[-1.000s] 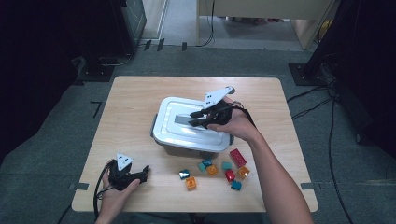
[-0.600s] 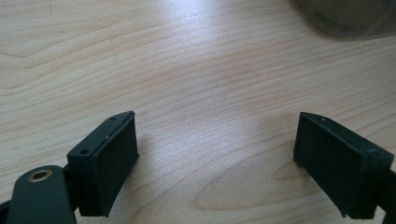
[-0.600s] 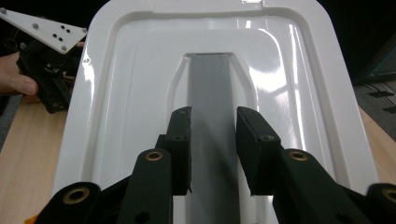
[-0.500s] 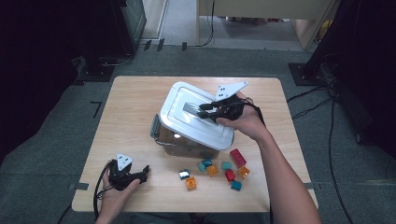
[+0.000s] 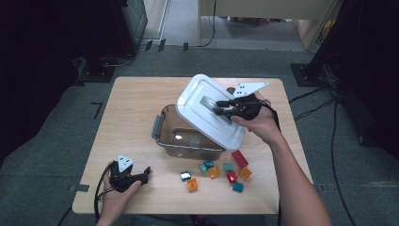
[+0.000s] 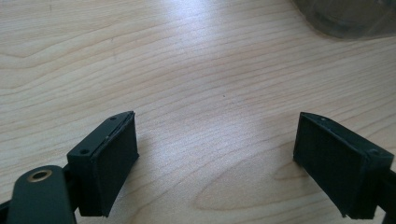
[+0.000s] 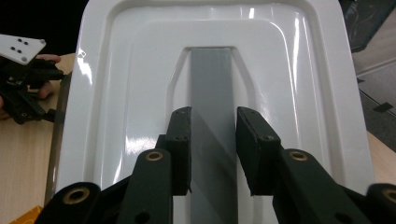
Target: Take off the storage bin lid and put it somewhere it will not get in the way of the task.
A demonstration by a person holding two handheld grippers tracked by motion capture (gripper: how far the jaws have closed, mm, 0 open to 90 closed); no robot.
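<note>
At the near left corner of the wooden table (image 5: 136,113), the left gripper (image 5: 143,175) lies low on the boards in the person's left hand (image 5: 115,188), a cable looping from it toward the table's edge. In the left gripper view its jaws stand wide apart with nothing but bare wood grain between them; a corner of the clear container (image 6: 348,18) shows at the top right of that view.

Toward the middle of the table sits the clear plastic container (image 5: 181,136), open on top, with a grey latch on its left end. Its white lid (image 5: 209,113) is lifted off and tilted, the low edge over the container's right side and the high edge raised toward the far side of the table. The right gripper (image 5: 216,107) grasps the lid by the grey handle bar (image 7: 212,93) that runs down its middle; in the right gripper view the two pads press on either side of that bar, closed narrow around it.

On the table in front of the container lies a loose cluster of small toy blocks (image 5: 214,172) in teal, orange and red, near its front wall and apart from both grippers. The right forearm (image 5: 291,174) passes just to their right.
</note>
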